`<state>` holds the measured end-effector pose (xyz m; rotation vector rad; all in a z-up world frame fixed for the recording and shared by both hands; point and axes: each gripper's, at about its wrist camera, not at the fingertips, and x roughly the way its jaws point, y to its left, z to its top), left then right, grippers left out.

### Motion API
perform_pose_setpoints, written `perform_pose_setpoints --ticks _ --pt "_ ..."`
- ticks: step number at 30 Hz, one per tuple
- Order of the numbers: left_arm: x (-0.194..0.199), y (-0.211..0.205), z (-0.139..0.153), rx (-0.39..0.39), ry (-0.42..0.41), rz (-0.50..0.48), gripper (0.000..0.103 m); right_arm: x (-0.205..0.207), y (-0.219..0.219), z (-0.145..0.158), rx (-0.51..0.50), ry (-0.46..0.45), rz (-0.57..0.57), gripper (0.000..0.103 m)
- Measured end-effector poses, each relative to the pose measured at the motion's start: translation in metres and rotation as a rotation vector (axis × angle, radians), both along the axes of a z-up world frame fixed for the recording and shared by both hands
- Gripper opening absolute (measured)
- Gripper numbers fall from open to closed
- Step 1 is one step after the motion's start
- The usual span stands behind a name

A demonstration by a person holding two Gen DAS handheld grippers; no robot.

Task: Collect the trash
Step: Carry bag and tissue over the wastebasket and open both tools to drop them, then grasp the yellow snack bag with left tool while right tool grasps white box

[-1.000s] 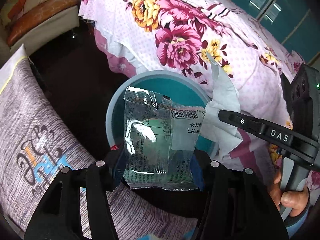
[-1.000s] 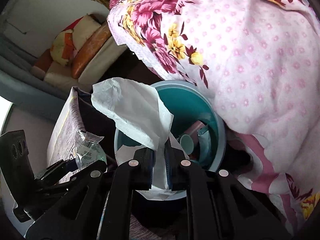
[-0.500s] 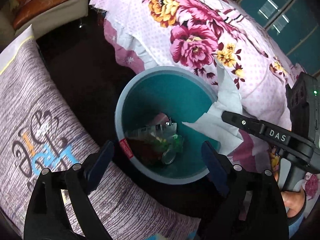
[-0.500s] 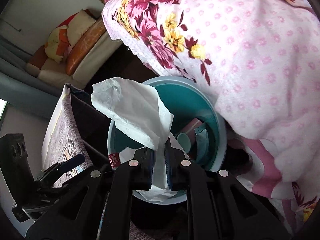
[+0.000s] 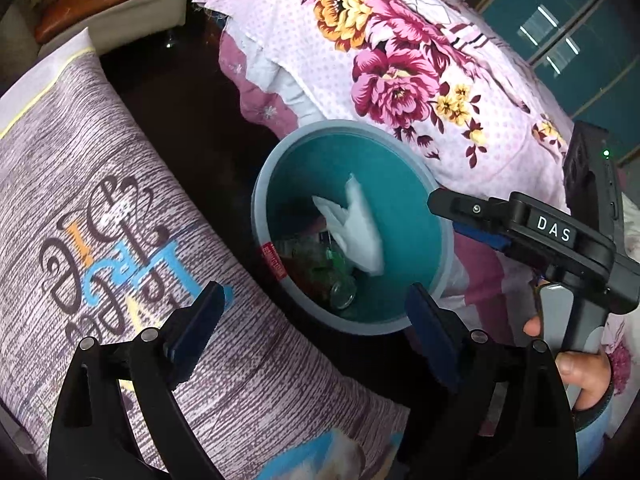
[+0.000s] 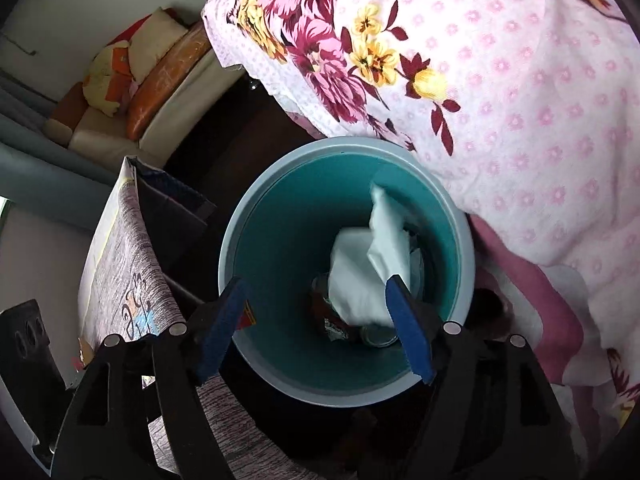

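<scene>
Your left claw (image 5: 312, 316) stands wide apart with nothing between its blue pads. Your right claw (image 6: 320, 320) is opening, and the white tissue (image 6: 360, 272) lies loose inside the round teal bin (image 6: 276, 208), just past the pad at 3 o'clock but not pinched by it. Only the left view shows your right hand (image 5: 580, 372) on the handle and the white letters "DAS" on that tool — the right view shows instead the sofa cushions (image 6: 168, 68) at 10 o'clock. Under the tissue, crinkled clear wrappers (image 5: 320, 264) sit at the bin's bottom. A small red label (image 5: 273, 258) on the rim is too small to read. The floral quilt (image 5: 400, 60) drapes soft at 1 o'clock; a woven grey printed bag (image 5: 100, 200) at 9.
</scene>
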<state>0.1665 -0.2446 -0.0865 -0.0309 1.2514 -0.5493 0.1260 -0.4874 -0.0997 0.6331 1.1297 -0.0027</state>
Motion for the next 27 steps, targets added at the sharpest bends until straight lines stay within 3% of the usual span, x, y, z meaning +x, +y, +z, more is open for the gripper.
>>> perform_pose_setpoints --ticks 12,27 --pt "-0.014 0.039 0.019 -0.028 -0.012 0.065 0.093 -0.005 0.025 0.015 0.003 0.024 0.024 0.075" --pt "-0.055 0.142 0.05 -0.032 -0.065 0.207 0.093 -0.012 0.119 0.047 -0.005 0.0 0.192 0.078"
